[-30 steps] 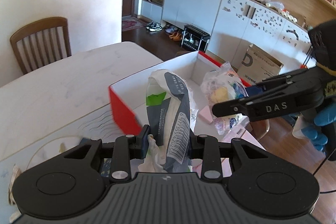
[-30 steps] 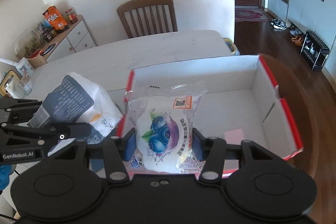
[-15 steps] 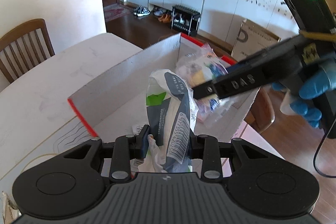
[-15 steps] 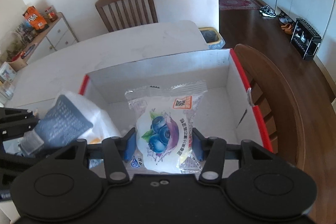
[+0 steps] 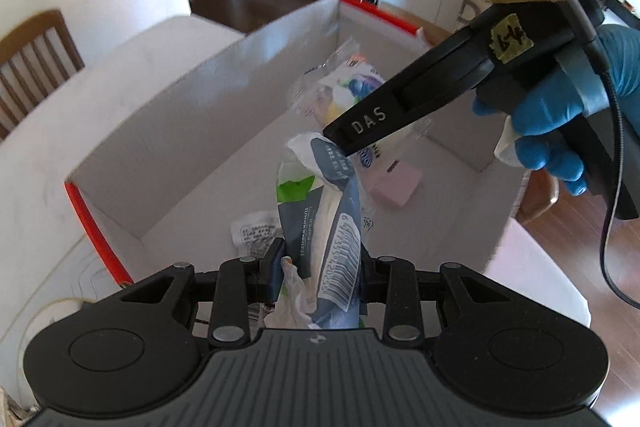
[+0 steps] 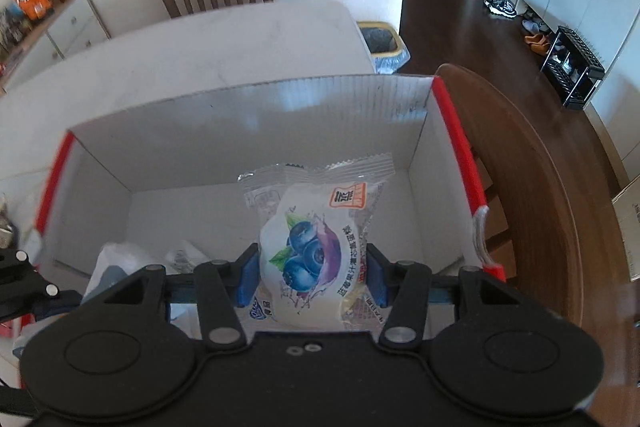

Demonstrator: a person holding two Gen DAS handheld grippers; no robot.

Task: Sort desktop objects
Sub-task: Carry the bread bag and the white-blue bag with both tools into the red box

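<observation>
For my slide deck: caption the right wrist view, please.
Right tool holds blueberry snack packet over open red-edged box.

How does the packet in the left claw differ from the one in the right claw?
The tissue pack in the left claw is dark blue and white with a barcode, squeezed narrow and crumpled. The blueberry snack packet in the right claw is clear plastic with blueberry art, puffy and wide. Both are clamped and hang over the open box.
</observation>
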